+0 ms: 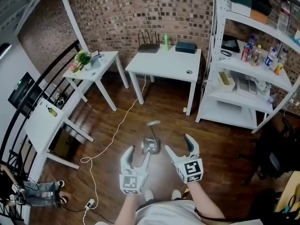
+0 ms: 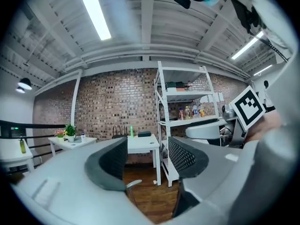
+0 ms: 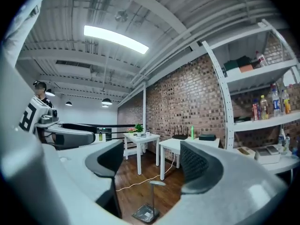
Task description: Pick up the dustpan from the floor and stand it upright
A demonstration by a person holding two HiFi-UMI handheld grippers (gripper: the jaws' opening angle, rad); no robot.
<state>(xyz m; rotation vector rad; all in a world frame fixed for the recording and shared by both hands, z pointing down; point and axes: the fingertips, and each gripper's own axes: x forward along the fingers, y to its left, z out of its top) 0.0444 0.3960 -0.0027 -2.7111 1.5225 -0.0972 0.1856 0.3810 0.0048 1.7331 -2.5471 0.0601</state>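
The left claw (image 1: 137, 157) has its two jaws well apart, and its own view shows nothing between them, only the room behind. The right claw (image 1: 180, 149) is also wide open and holds nothing. Both point level, side by side, in front of the person's body.

The dustpan (image 1: 151, 145) stands upright on the wooden floor (image 1: 220, 144). In the head view it is just ahead of the two claws and between them, and it touches neither. In the right gripper view it appears low in the gap between the jaws, farther away on the floor. It has a flat grey pan at the bottom and a thin handle that rises straight up to a pale grip on top. The left gripper view shows only that pale grip and a bit of the handle beside the left jaw; the pan is hidden behind the claw's body. The dustpan seems to stand alone, but the place where the pan meets the floor is not sharp.

A white cable (image 1: 112, 139) runs over the floor left of the dustpan toward a white counter (image 1: 164, 64) at the brick wall (image 1: 117, 13). Right of the counter stands a white shelf (image 1: 236, 64) with bottles.
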